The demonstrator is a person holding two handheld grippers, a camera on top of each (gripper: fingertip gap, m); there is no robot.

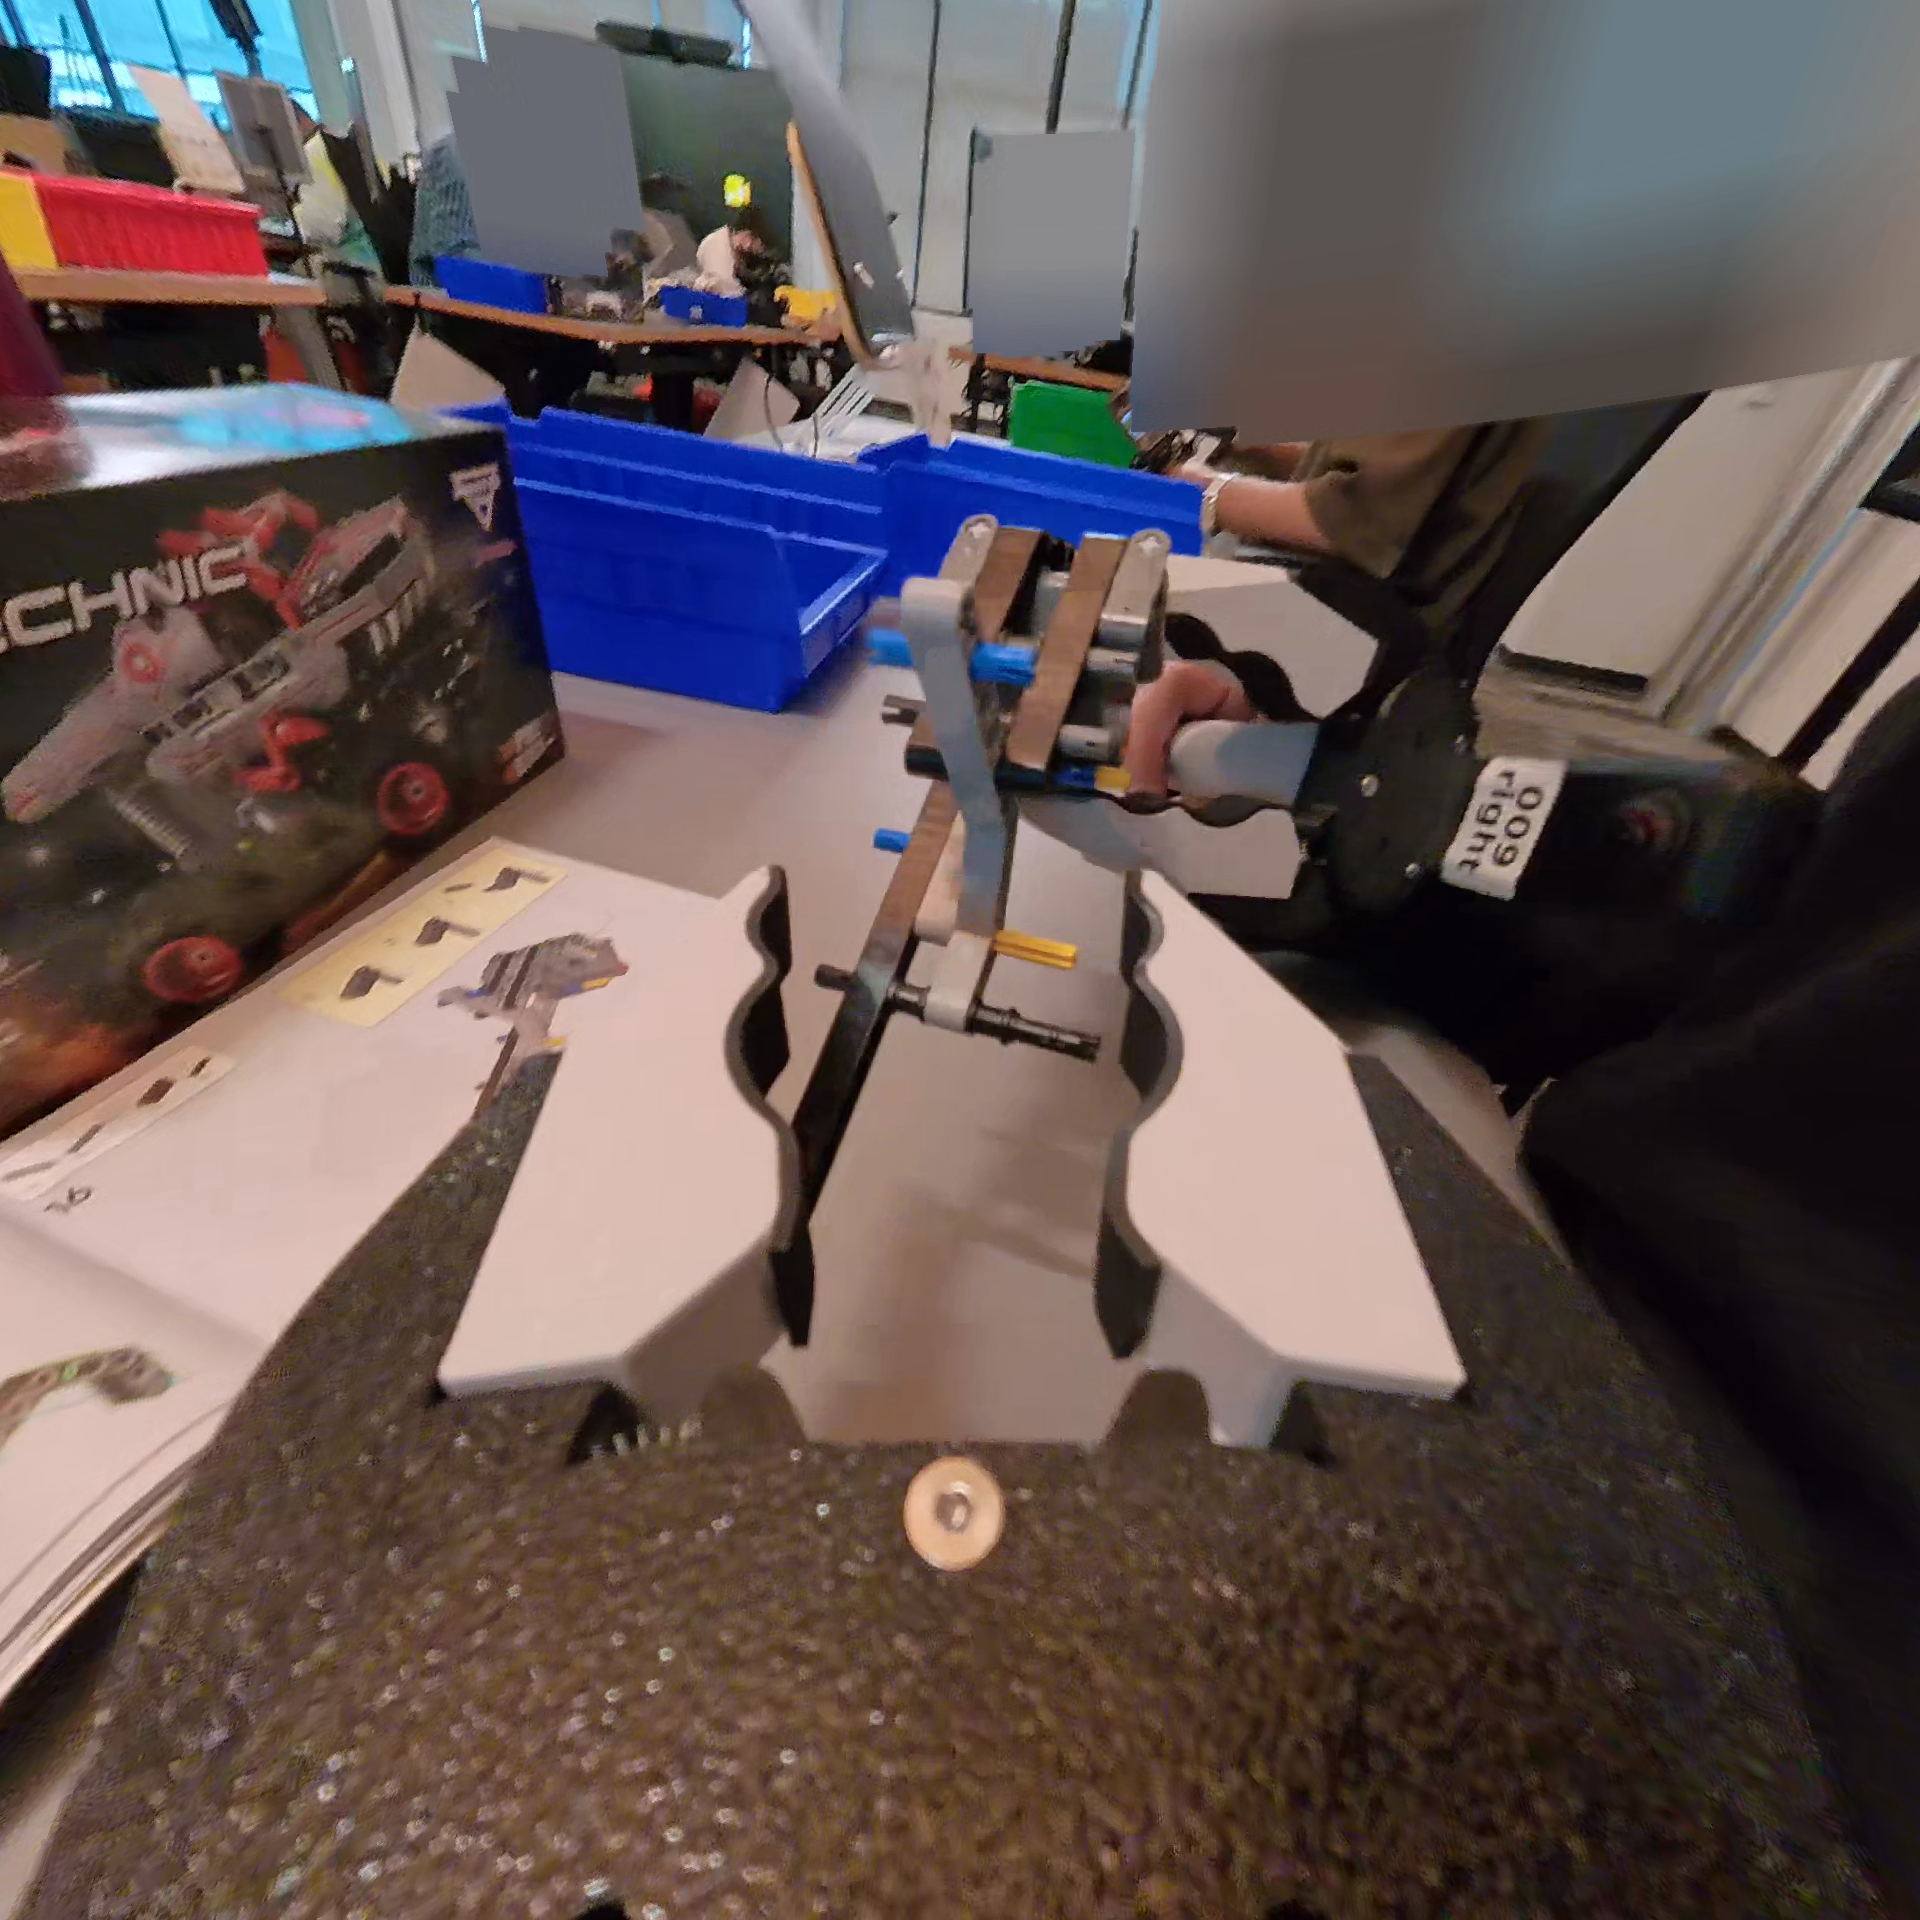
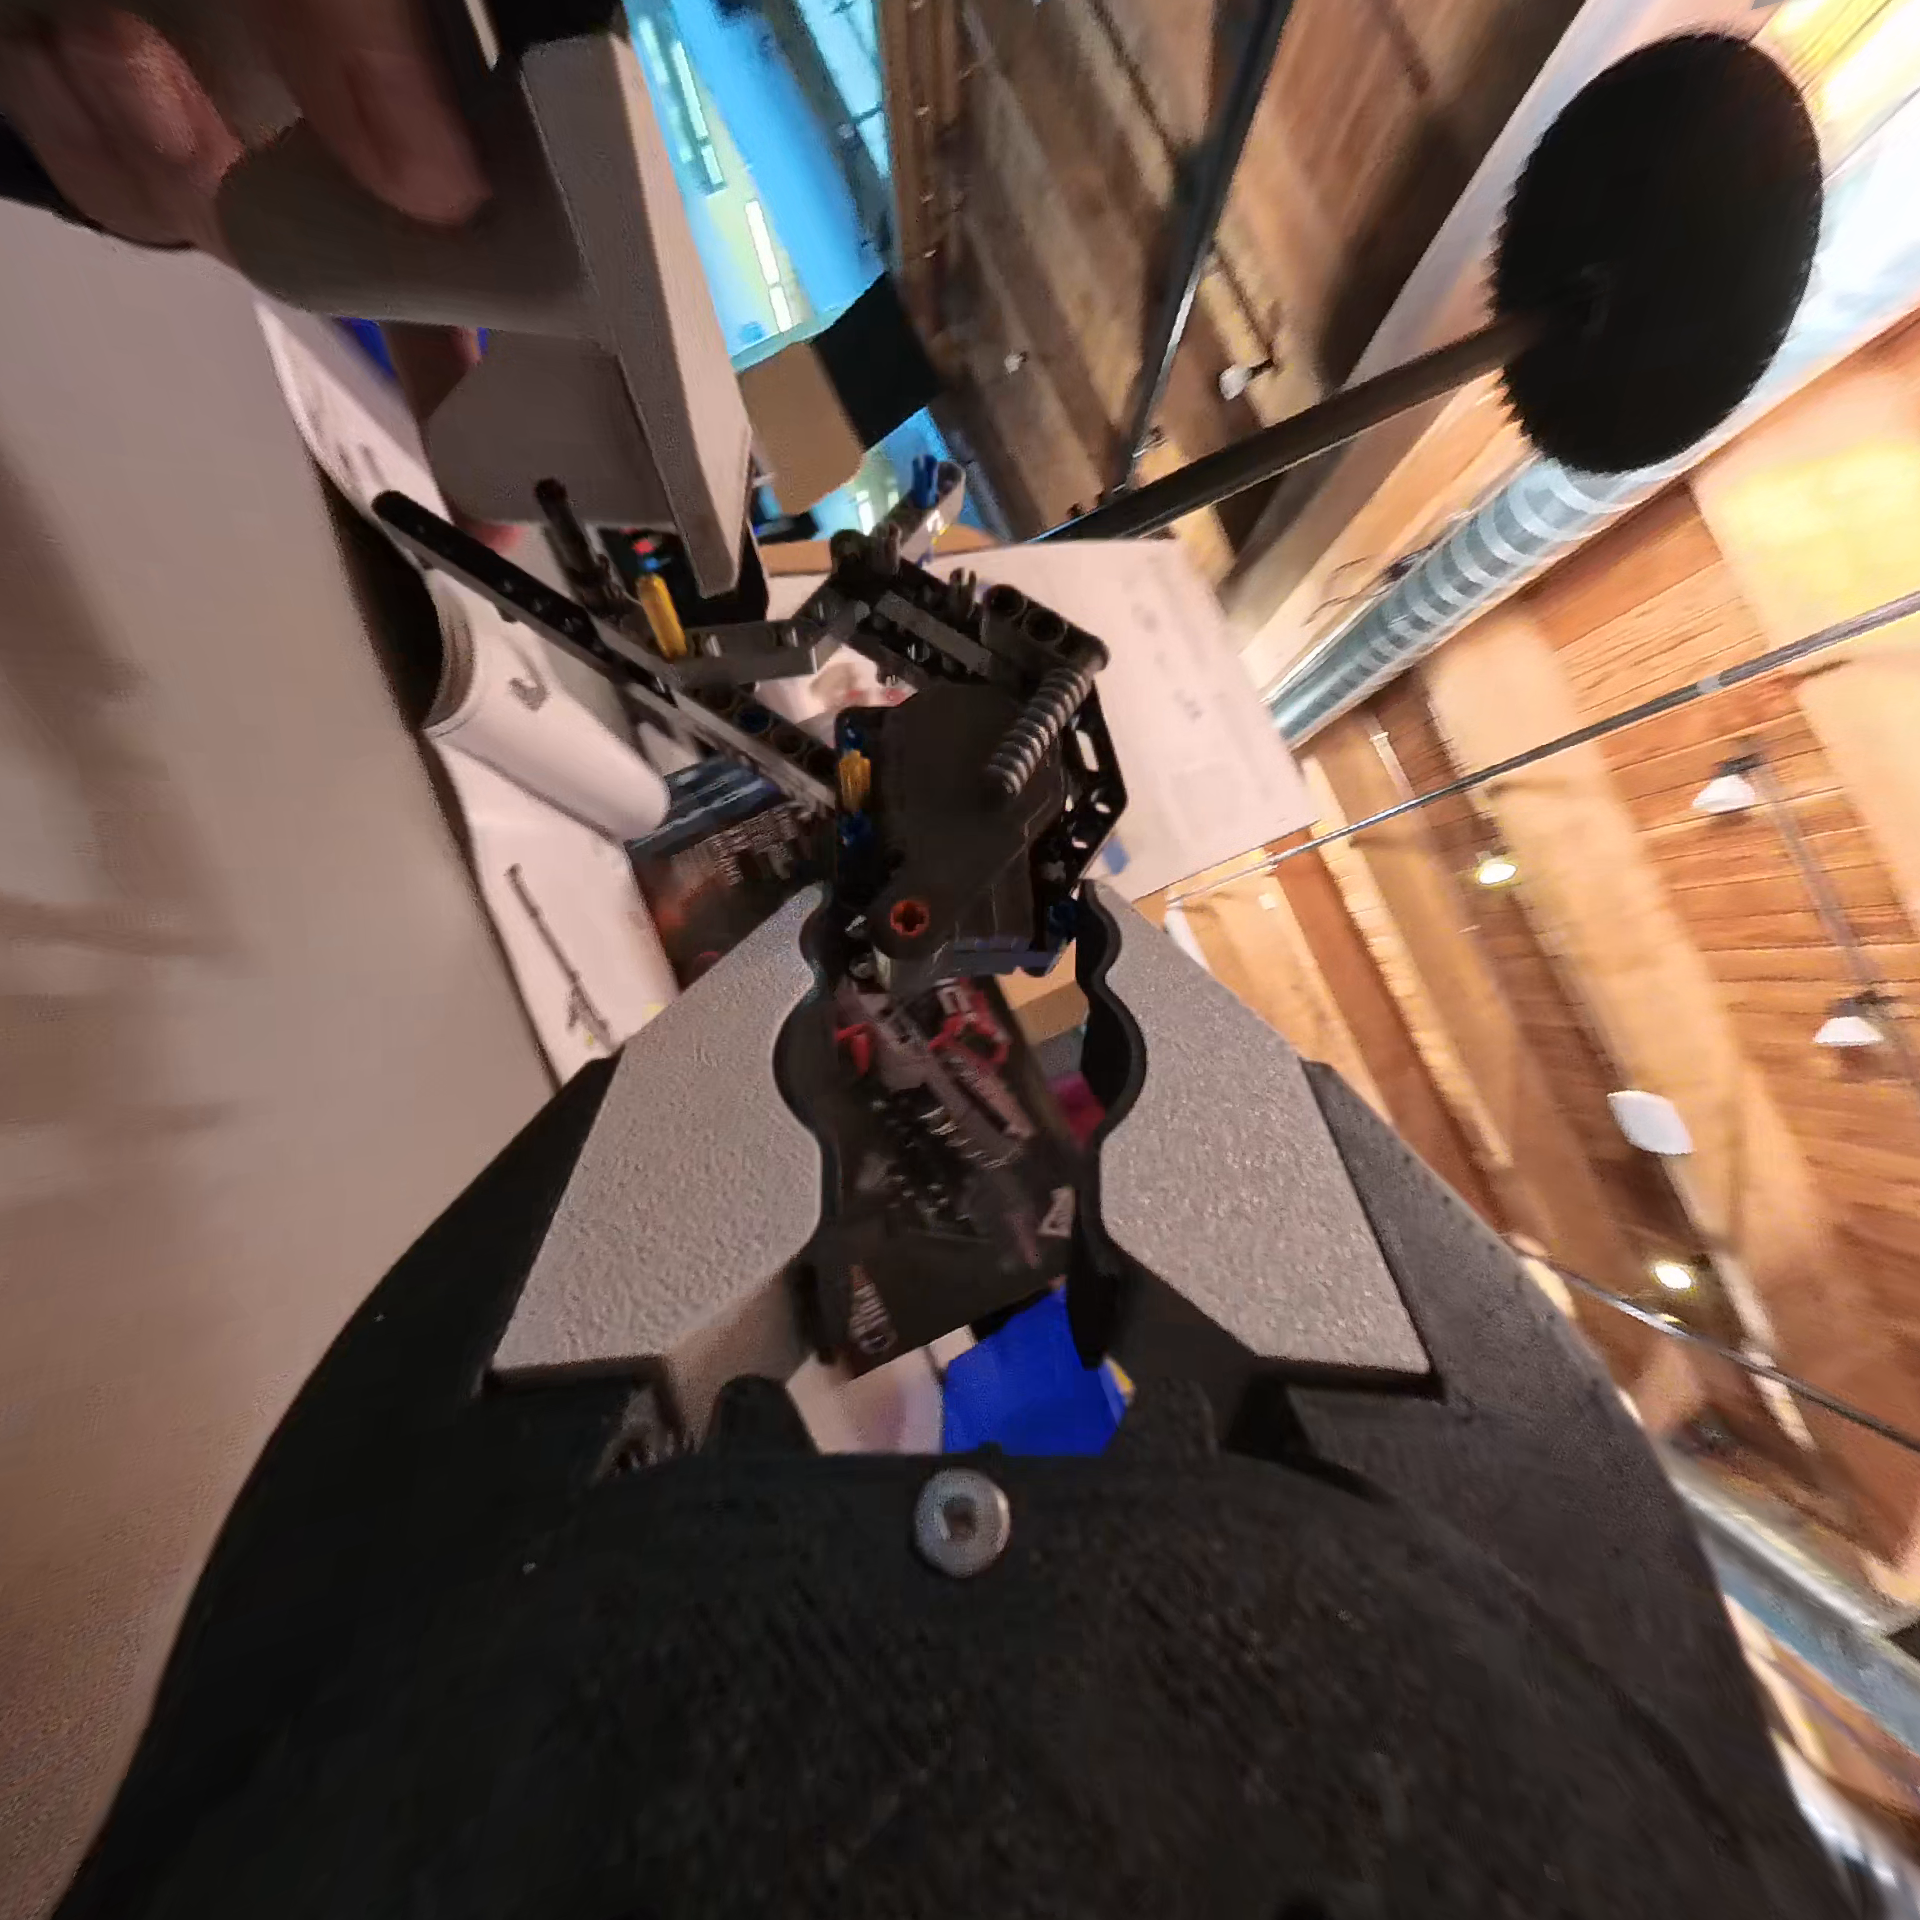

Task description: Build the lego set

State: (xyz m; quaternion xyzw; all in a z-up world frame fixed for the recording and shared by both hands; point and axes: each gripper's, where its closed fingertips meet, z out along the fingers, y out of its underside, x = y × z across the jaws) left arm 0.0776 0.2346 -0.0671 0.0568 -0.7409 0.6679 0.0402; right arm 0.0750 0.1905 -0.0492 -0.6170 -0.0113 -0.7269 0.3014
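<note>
Lego assembly [image 1: 997, 769] held in the air between both tools, above the surface [image 1: 686, 790]. Right tool [image 2: 951, 935] pinches the dark blocky end at its fingertips. Left tool [image 1: 951, 1049] stands spread; the long black beam [image 1: 862, 1039] lies against its left finger, and whether it is truly gripped I cannot tell.

Handling, by judgement: light, rigid plastic, but pin joints can pop under twist. The protruding black axle [image 1: 1023, 1023] and yellow pin [image 1: 1034, 949] snag easily. Best hold: flat sides of the beam or the solid block, not the pins. Instruction booklet [image 1: 312, 1091] and box [image 1: 249, 707] sit left of the left tool.
</note>
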